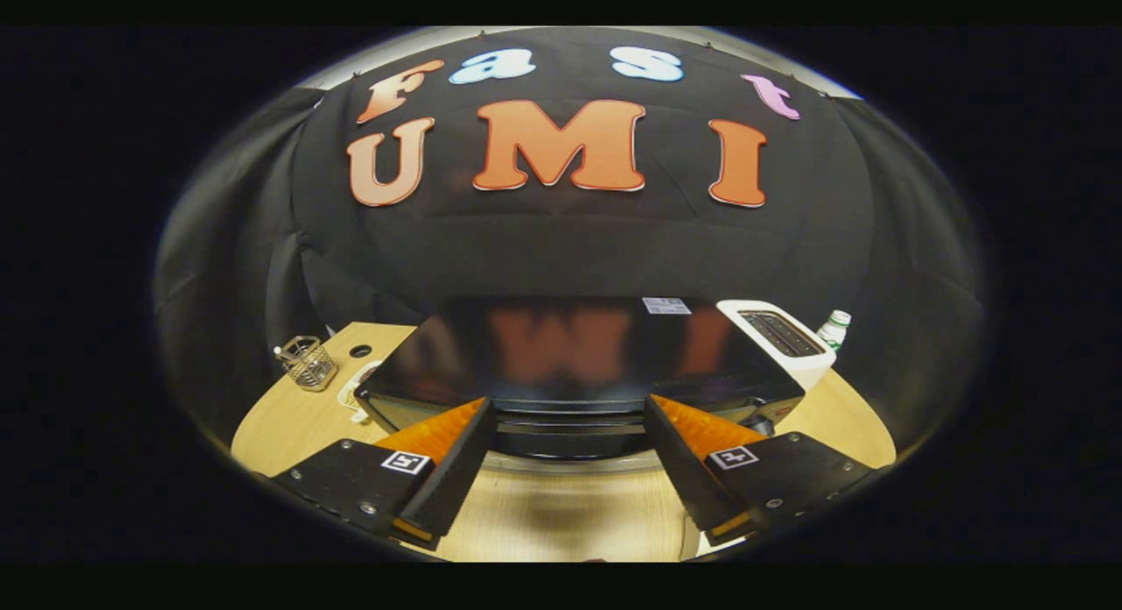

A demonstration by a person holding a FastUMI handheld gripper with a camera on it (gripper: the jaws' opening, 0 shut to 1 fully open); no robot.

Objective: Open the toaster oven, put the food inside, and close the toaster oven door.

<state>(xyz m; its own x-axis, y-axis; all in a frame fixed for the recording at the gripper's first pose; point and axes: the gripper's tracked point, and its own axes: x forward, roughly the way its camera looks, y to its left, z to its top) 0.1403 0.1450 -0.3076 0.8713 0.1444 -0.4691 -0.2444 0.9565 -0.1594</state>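
Note:
The black toaster oven [570,347] stands on the wooden table [561,514] just ahead of me, and I see its glossy top from above. Its front face [570,435] is steeply foreshortened, and the door seems to lie flat against the body. My gripper [568,404] is open, fingers spread wide. The fingertips [480,410] reach the oven's upper front edge, one on each side of the middle, with nothing between them. A white plate-like thing [352,389] peeks out at the oven's left side; I cannot tell what is on it.
A white slot toaster [776,334] stands at the oven's back right corner, with a green-capped bottle [834,328] behind it. A small wire basket [307,363] sits on the table's left part beside a round hole [360,351]. Bare wood lies beneath my fingers.

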